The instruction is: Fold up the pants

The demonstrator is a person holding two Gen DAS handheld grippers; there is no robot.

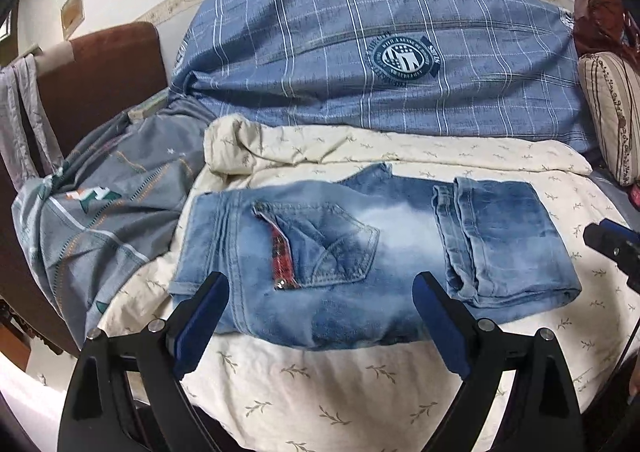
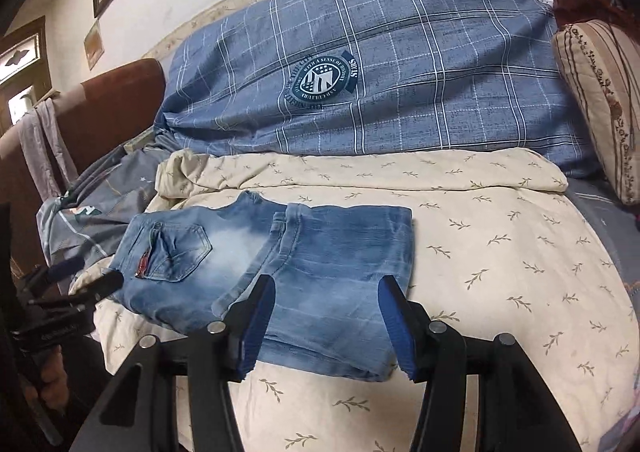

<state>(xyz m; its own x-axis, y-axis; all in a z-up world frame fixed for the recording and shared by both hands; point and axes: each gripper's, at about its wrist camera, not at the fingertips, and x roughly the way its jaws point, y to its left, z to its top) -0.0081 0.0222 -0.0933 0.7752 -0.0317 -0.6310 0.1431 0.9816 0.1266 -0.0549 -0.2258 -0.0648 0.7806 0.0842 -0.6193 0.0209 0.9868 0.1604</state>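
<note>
The left gripper (image 1: 320,288) hangs over the near edge of the jeans (image 1: 360,248) with its two blue-padded jaws spread wide and nothing between the pads. The right gripper (image 2: 326,292) stands with its two jaws parted to a middling gap, also gripping nothing; the folded leg ends of the jeans (image 2: 344,264) lie beneath and beyond them, untouched.

There is one pair of light blue jeans, lying flat on a cream bedspread (image 1: 320,392) printed with small sprigs. Its legs are doubled back so the two hems (image 1: 456,203) lie on top toward the right, and one back pocket (image 1: 332,240) with a red tab shows on the seat toward the left.

Behind the jeans one large blue plaid pillow (image 1: 380,63) bearing one round crest leans against the wall. To the left lies one crumpled grey sheet (image 1: 108,211), with a brown headboard (image 1: 104,75) behind it. At the right edge stands one striped beige cushion (image 1: 612,107).

In the right wrist view, a hand (image 2: 52,376) holds the left gripper's handle at the lower left.
</note>
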